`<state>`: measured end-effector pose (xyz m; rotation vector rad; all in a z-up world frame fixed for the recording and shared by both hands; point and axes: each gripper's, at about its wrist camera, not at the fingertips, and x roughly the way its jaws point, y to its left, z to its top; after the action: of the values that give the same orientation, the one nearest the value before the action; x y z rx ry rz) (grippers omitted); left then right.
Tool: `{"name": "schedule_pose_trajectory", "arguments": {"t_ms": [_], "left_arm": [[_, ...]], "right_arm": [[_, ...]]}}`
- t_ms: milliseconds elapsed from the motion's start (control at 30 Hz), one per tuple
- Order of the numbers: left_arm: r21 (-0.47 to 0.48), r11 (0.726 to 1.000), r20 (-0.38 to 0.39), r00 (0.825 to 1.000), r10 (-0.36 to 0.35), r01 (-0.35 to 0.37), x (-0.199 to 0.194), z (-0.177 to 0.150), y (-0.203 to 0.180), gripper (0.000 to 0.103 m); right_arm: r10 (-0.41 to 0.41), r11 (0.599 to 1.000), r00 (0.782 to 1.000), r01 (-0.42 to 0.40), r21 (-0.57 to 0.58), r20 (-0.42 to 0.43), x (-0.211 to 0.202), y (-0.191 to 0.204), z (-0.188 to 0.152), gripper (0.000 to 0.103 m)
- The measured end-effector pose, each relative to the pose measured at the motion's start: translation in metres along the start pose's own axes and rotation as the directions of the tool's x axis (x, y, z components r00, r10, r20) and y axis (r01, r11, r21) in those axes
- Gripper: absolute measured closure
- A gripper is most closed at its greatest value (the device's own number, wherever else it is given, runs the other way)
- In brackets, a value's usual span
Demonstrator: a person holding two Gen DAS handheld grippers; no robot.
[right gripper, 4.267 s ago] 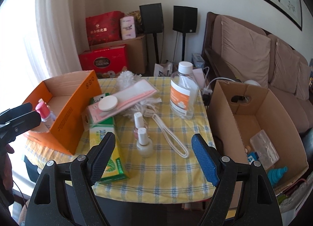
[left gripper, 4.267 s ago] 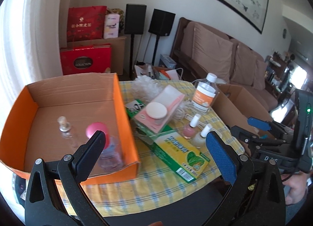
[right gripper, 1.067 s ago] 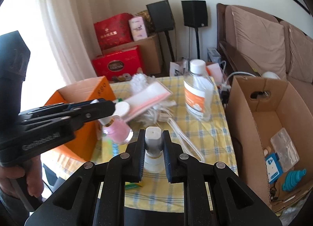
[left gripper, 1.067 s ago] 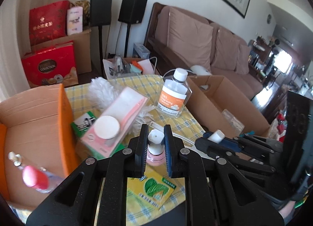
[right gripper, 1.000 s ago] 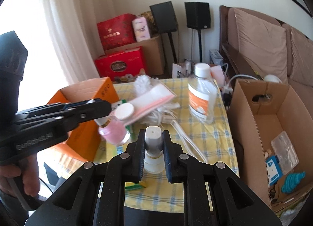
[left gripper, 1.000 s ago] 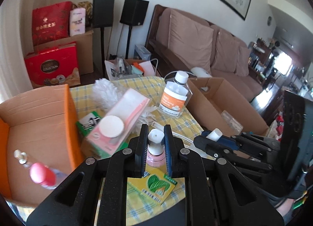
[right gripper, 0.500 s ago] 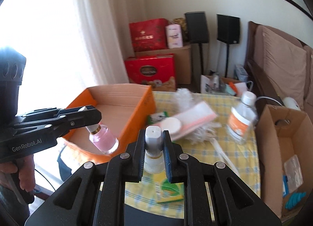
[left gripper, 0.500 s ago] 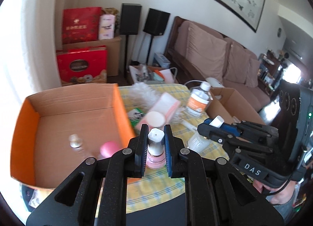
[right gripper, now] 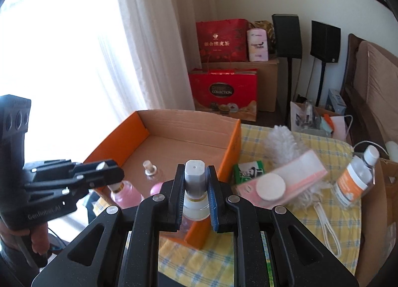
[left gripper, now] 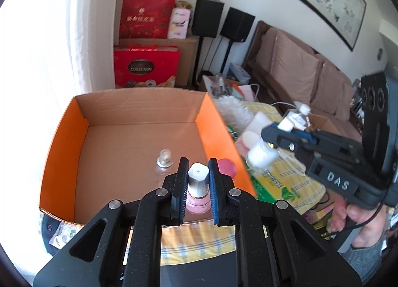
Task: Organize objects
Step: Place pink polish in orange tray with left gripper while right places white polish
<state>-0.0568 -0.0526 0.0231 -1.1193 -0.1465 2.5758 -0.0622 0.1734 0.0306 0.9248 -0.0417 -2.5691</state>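
Over the orange box's (left gripper: 62, 138) near edge, each claw (left gripper: 196, 182) (right gripper: 194, 187) grips a small bottle.

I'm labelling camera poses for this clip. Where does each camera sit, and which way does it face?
Left wrist: on the left gripper, looking down into the orange cardboard box; the right gripper and a hand show.
Right wrist: on the right gripper, facing the box and window; the left gripper shows.
Shared: box, red gift bags, black speakers.
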Motion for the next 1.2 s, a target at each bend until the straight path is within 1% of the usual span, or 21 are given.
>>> {"name": "schedule_pose_trajectory", "arguments": {"t_ms": [267,367,567,667,700,767,900,1000,1067,1133,1167,1200], "left_arm": [[-0.003,1.0,-0.048,0.998,0.03,-0.03,0.022,-0.014,0.012,0.089],[0.001,0.999,-0.058,0.997,0.044,-0.044,0.029,-0.019,0.013,0.089],[0.001,0.999,-0.085,0.995,0.046,-0.047,0.043,-0.024,0.014,0.089],[0.003,0.999,-0.107,0.993,0.047,-0.047,0.05,-0.027,0.014,0.089],[0.003,0.999,-0.114,0.992,0.048,-0.048,0.052,-0.028,0.014,0.089],[-0.002,0.999,-0.129,0.991,0.044,-0.045,0.057,-0.03,0.015,0.089],[-0.032,0.999,-0.121,0.992,0.026,-0.031,0.056,-0.029,0.019,0.088],[-0.048,0.999,-0.11,0.994,0.012,-0.017,0.051,-0.027,0.022,0.077],[-0.052,0.998,-0.102,0.995,0.015,-0.021,0.046,-0.025,0.023,0.076],[-0.06,0.998,-0.091,0.996,0.005,-0.01,0.041,-0.023,0.023,0.07],[-0.065,0.998,-0.085,0.996,-0.001,-0.005,0.037,-0.022,0.024,0.068],[-0.069,0.998,-0.079,0.997,-0.005,-0.001,0.034,-0.021,0.024,0.062]], "right_arm": [[0.013,1.0,1.0,-0.013,-0.003,-0.025,0.036,-0.002,0.005,0.087],[0.014,1.0,0.999,-0.014,-0.002,-0.049,0.05,-0.004,0.002,0.087],[0.013,1.0,0.994,-0.015,-0.021,-0.11,0.072,-0.004,-0.008,0.087],[0.011,1.0,0.991,-0.014,-0.027,-0.136,0.08,-0.003,-0.013,0.087],[0.018,1.0,0.991,-0.021,-0.022,-0.13,0.08,-0.004,-0.013,0.087],[0.008,1.0,0.991,-0.011,-0.027,-0.131,0.08,-0.004,-0.012,0.087],[0.009,1.0,0.992,-0.011,-0.015,-0.127,0.075,-0.007,-0.009,0.085],[0.007,1.0,0.995,-0.007,-0.006,-0.104,0.064,-0.009,-0.007,0.083],[0.001,1.0,0.996,-0.001,-0.001,-0.086,0.054,-0.01,-0.005,0.083],[-0.005,1.0,0.998,0.005,-0.002,-0.067,0.044,-0.01,-0.004,0.082],[-0.009,1.0,0.998,0.009,0.001,-0.057,0.039,-0.011,-0.003,0.079],[-0.013,1.0,0.999,0.013,0.002,-0.051,0.034,-0.012,-0.003,0.075]]}}
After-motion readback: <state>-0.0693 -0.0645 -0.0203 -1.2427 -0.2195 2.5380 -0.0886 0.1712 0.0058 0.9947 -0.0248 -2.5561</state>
